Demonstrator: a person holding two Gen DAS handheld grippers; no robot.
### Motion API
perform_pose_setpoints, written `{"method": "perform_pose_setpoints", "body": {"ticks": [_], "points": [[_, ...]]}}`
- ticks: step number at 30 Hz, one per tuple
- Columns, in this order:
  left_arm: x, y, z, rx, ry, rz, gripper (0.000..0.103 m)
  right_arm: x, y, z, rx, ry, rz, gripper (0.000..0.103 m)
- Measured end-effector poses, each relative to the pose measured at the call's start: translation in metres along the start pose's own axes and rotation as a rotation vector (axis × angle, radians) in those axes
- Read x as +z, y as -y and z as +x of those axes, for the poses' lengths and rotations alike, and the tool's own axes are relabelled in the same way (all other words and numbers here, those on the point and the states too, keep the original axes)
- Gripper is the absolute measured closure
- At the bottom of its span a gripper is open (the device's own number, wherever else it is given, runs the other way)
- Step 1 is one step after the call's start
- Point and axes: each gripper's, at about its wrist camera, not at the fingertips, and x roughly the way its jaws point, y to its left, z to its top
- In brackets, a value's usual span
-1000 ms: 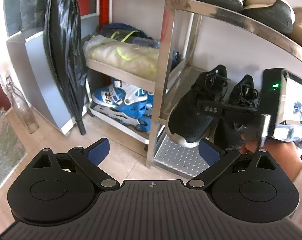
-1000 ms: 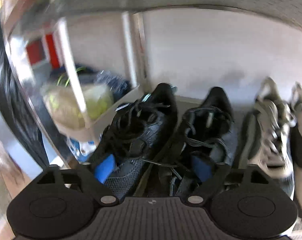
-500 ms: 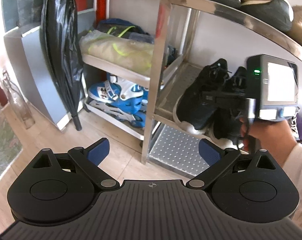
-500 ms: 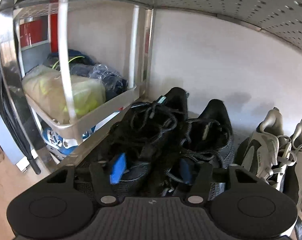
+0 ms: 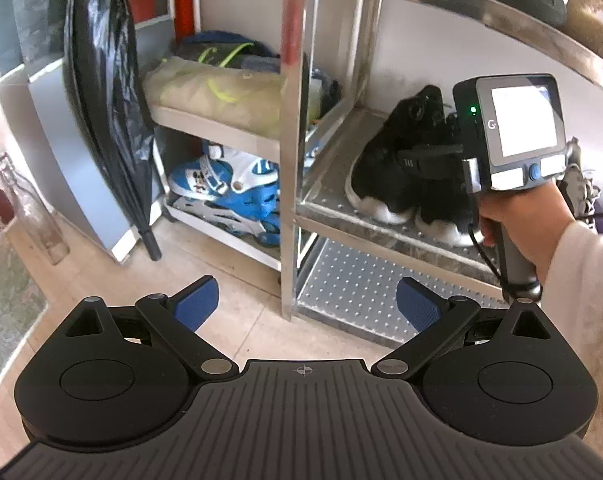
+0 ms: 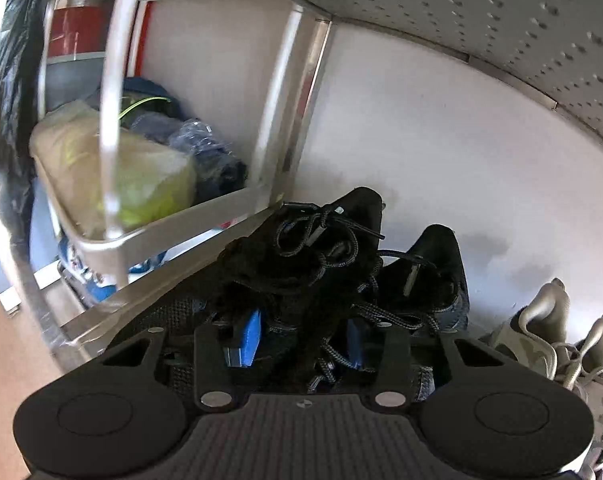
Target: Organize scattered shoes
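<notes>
Blue-padded jaws of your right gripper (image 6: 301, 338) are closing around the laced tongue of the left black mesh sneaker (image 6: 285, 276), which sits on the perforated steel shelf (image 5: 333, 184) touching its black partner (image 6: 425, 280). Your left gripper (image 5: 307, 306) hangs wide open and empty over the tiled floor. A risk, as I judge it: the pads may catch only loose laces, so the shoe could slip free, or drag the neighbouring grey sneakers (image 6: 557, 336).
</notes>
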Motion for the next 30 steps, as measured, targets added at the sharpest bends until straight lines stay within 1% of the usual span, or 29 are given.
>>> {"method": "perform_pose_setpoints", "body": {"ticks": [2,3,4,5,6,7,9,11,12,14,16,17,18,20,21,22,23,25,26,28,29,30], "points": [[0.000,0.003,0.002,-0.001,-0.007,0.005,0.004,-0.001,0.006,0.000,0.026,0.004,0.009,0.059],[0.000,0.005,0.003,-0.001,-0.010,0.008,0.004,0.001,0.016,-0.005,0.057,-0.001,0.066,0.058],[0.000,0.006,0.004,-0.002,-0.014,0.010,0.004,0.002,0.019,-0.012,0.067,-0.002,0.093,0.057],[0.000,0.009,0.005,-0.005,-0.017,0.013,0.004,0.002,0.023,-0.020,0.084,-0.011,0.126,0.044],[0.000,0.012,0.005,-0.011,-0.019,0.016,0.004,-0.001,0.029,-0.036,0.125,-0.044,0.173,0.042],[-0.001,0.014,0.006,-0.015,-0.020,0.021,0.004,-0.008,0.030,-0.052,0.138,-0.036,0.169,0.038],[-0.003,0.023,0.006,-0.024,-0.022,0.041,0.004,-0.026,0.035,-0.096,0.117,-0.024,0.169,0.034],[-0.004,0.030,0.005,-0.032,-0.018,0.057,0.004,-0.044,0.040,-0.140,0.097,-0.014,0.173,0.023],[-0.007,0.035,0.004,-0.041,-0.013,0.072,0.004,-0.052,0.048,-0.165,0.095,-0.017,0.195,0.023],[-0.014,0.048,-0.001,-0.072,-0.002,0.107,0.004,-0.064,0.061,-0.196,0.092,-0.031,0.235,0.023],[-0.020,0.059,-0.004,-0.100,0.009,0.136,0.004,-0.084,0.085,-0.255,0.059,-0.055,0.300,0.022],[-0.022,0.063,-0.006,-0.108,0.013,0.147,0.004,-0.090,0.091,-0.271,0.044,-0.056,0.316,0.021],[-0.026,0.069,-0.010,-0.122,0.017,0.160,0.004,-0.099,0.103,-0.299,0.020,-0.054,0.337,0.021],[-0.036,0.083,-0.020,-0.161,0.025,0.188,0.004,-0.119,0.126,-0.369,-0.060,-0.038,0.369,0.018],[-0.042,0.091,-0.029,-0.196,0.032,0.207,0.004,-0.128,0.135,-0.400,-0.100,-0.030,0.382,0.017],[-0.049,0.099,-0.041,-0.243,0.042,0.228,0.004,-0.131,0.135,-0.406,-0.112,-0.028,0.386,0.016],[-0.054,0.105,-0.049,-0.275,0.048,0.243,0.004,-0.145,0.145,-0.449,-0.157,-0.024,0.403,0.013],[-0.070,0.122,-0.079,-0.341,0.035,0.311,0.004,-0.162,0.153,-0.489,-0.195,-0.025,0.418,0.010],[-0.076,0.129,-0.092,-0.363,0.032,0.337,0.004,-0.176,0.157,-0.518,-0.224,-0.027,0.427,0.010],[-0.087,0.137,-0.117,-0.393,0.039,0.372,0.004,-0.194,0.159,-0.539,-0.256,-0.032,0.434,0.008],[-0.093,0.141,-0.131,-0.415,0.043,0.395,0.004,-0.209,0.164,-0.571,-0.284,-0.042,0.437,0.007],[-0.099,0.143,-0.144,-0.438,0.041,0.421,0.003,-0.216,0.163,-0.577,-0.297,-0.046,0.439,0.006]]}}
